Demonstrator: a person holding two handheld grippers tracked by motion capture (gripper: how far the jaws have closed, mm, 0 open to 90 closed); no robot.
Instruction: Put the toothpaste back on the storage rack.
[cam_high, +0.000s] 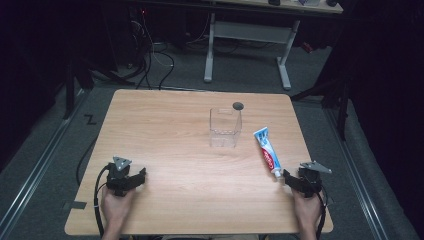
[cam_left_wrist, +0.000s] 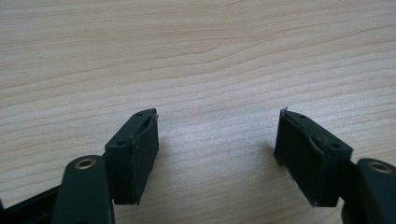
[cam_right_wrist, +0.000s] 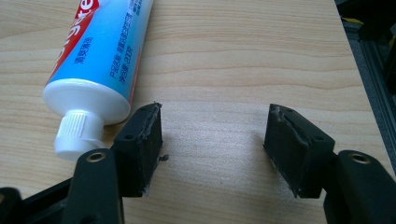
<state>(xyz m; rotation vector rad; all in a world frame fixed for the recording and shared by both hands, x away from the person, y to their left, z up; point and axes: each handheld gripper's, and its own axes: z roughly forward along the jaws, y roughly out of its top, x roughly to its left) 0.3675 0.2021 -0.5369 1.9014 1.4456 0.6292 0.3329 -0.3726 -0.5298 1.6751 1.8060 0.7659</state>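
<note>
A blue, red and white toothpaste tube (cam_high: 266, 151) lies flat on the wooden table (cam_high: 175, 150), its white cap toward the near right. My right gripper (cam_high: 292, 181) rests just behind that cap, open and empty. In the right gripper view the tube (cam_right_wrist: 100, 60) lies just left of the left jaw, outside the open gap of the right gripper (cam_right_wrist: 215, 140). A clear plastic box (cam_high: 225, 127) stands upright near the table's middle. At the near left my left gripper (cam_high: 131, 181) sits open; in its own view the left gripper (cam_left_wrist: 217, 144) has bare wood between the jaws.
A small dark round spot (cam_high: 238, 105) lies on the table behind the clear box. The table's right edge (cam_right_wrist: 348, 42) runs close to my right gripper. A white desk frame (cam_high: 250, 45) and cables stand on the floor beyond the table.
</note>
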